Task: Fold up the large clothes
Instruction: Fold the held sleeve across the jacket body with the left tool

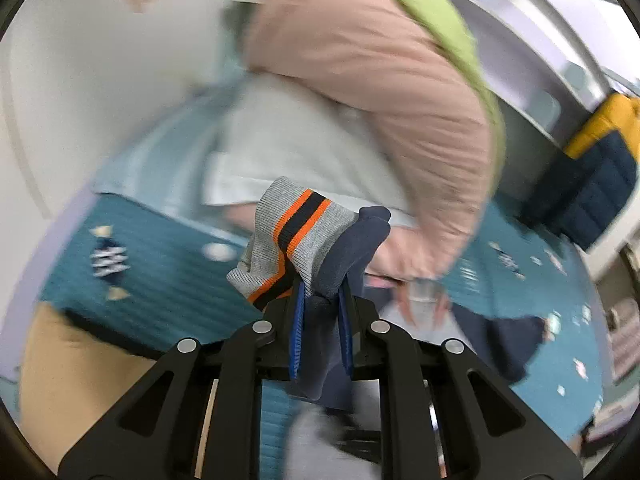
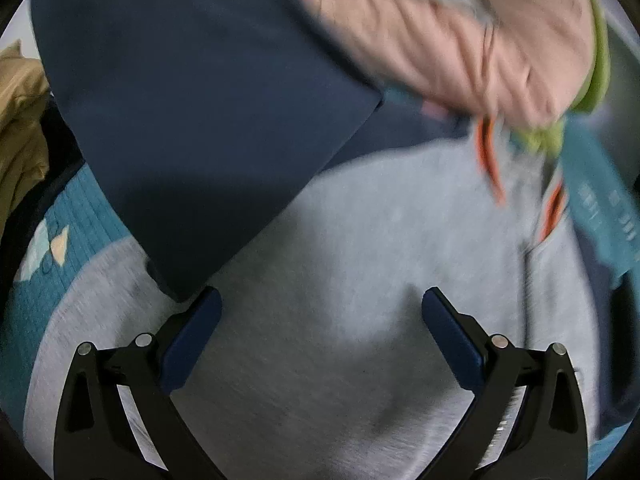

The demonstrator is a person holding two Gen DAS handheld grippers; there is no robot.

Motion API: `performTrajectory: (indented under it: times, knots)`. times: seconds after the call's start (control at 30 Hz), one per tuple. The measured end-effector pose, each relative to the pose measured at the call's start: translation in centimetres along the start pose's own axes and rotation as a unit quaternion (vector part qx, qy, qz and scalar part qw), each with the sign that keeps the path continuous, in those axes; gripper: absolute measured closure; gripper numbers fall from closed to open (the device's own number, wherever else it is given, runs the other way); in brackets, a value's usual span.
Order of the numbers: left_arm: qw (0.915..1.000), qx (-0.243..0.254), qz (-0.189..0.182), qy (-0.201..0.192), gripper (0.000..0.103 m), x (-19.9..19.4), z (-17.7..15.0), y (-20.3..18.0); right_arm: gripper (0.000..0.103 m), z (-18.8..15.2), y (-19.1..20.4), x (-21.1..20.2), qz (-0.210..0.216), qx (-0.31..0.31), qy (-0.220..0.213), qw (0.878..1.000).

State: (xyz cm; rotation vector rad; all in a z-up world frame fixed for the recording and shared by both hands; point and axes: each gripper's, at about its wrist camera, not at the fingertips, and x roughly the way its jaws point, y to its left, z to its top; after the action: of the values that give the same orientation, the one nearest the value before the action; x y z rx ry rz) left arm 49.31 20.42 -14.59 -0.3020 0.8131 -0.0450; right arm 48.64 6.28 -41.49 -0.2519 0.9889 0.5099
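My left gripper (image 1: 322, 292) is shut on the sleeve of a grey and navy sweatshirt: the grey ribbed cuff (image 1: 294, 236) with orange and black stripes sticks up past the fingertips, with navy fabric (image 1: 320, 344) pinched between the blue pads. The sleeve is lifted above the bed. My right gripper (image 2: 322, 300) is open and empty, just above the sweatshirt's grey body (image 2: 340, 320). A navy sleeve panel (image 2: 192, 112) lies folded across the body, its corner by my left finger. The striped collar (image 2: 492, 160) is blurred at the far right.
The sweatshirt lies on a teal patterned bedspread (image 1: 160, 272). The person's arm in a pink sleeve (image 1: 400, 92) with a green vest (image 1: 444, 12) crosses both views. A tan garment (image 2: 20, 128) lies at the left. A yellow and navy jacket (image 1: 600, 168) hangs at the right.
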Motion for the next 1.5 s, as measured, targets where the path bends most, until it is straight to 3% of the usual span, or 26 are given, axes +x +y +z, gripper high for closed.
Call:
performTrajectory:
  times: [0.13,0.23,0.33,0.5,0.67,0.77,0.8,0.87,0.93,0.97,1.0,1.03,1.13,1.2,1.23,1.27,1.33,1.43,1.5]
  knots:
    - [0.9980,0.023,-0.052,0.028,0.088,3.4,-0.9,-6.8,0.008,-1.5,-5.8,-6.7,0.010,0.067,-0.059,0.996]
    - [0.9943,0.040,-0.084,0.052,0.088,6.3,-2.3,-12.2,0.007,-3.8,-11.4,-12.1,-0.014,0.119,-0.091,0.989]
    - [0.9904,0.053,-0.102,0.077,0.088,9.4,-4.6,-17.7,0.007,-7.7,-18.4,-17.2,-0.046,0.215,-0.131,0.967]
    - [0.9871,0.069,-0.088,0.114,0.088,15.1,-8.6,-23.8,0.007,-14.8,-28.8,-21.7,-0.100,0.380,-0.168,0.904]
    - [0.9844,0.083,-0.066,0.140,0.087,20.4,-13.2,-27.2,0.007,-19.0,-33.4,-22.5,-0.135,0.423,-0.161,0.881]
    - [0.9776,0.089,-0.052,0.183,0.083,24.1,-16.1,-28.3,0.007,-20.9,-35.3,-22.0,-0.141,0.451,-0.150,0.869]
    - [0.9758,0.085,-0.056,0.194,0.082,24.6,-16.6,-28.2,0.007,-21.4,-36.0,-21.9,-0.142,0.456,-0.147,0.866]
    - [0.9679,0.079,-0.094,0.219,0.069,25.3,-17.6,-28.3,0.007,-21.9,-36.5,-21.5,-0.148,0.460,-0.142,0.864]
    - [0.9653,0.088,-0.123,0.213,0.065,24.8,-17.8,-28.6,0.007,-22.6,-37.3,-21.4,-0.151,0.467,-0.137,0.860]
    - [0.9661,0.096,-0.131,0.200,0.037,24.3,-17.6,-28.8,0.007,-22.9,-37.5,-21.2,-0.150,0.471,-0.136,0.858]
    - [0.9689,0.096,-0.134,0.185,0.025,23.7,-17.3,-28.6,0.007,-23.2,-37.9,-21.1,-0.148,0.475,-0.136,0.856]
    - [0.9732,0.090,-0.143,0.157,0.019,22.8,-16.9,-28.3,0.007,-23.4,-38.2,-21.0,-0.146,0.479,-0.135,0.855]
    - [0.9734,0.065,-0.187,0.115,0.019,20.9,-15.7,-27.0,0.007,-24.1,-39.1,-20.6,-0.145,0.492,-0.132,0.848]
    - [0.9830,0.056,-0.143,0.100,0.017,20.7,-15.4,-26.2,0.007,-24.4,-39.4,-20.5,-0.146,0.498,-0.129,0.845]
    - [0.9877,0.063,-0.097,0.105,0.017,21.2,-15.3,-26.0,0.007,-24.3,-39.3,-20.4,-0.145,0.499,-0.128,0.845]
    - [0.9884,0.075,-0.045,0.124,0.017,22.3,-15.7,-25.5,0.007,-24.3,-39.2,-20.4,-0.145,0.500,-0.127,0.844]
    - [0.9828,0.070,-0.013,0.171,0.017,24.5,-16.6,-24.5,0.007,-23.9,-39.0,-20.2,-0.143,0.497,-0.126,0.846]
    - [0.9719,0.026,-0.033,0.232,0.017,27.0,-18.3,-23.6,0.007,-23.3,-38.5,-19.9,-0.142,0.489,-0.123,0.852]
    - [0.9716,0.036,-0.046,0.229,0.017,27.1,-18.9,-24.5,0.007,-23.0,-38.3,-19.6,-0.146,0.481,-0.118,0.857]
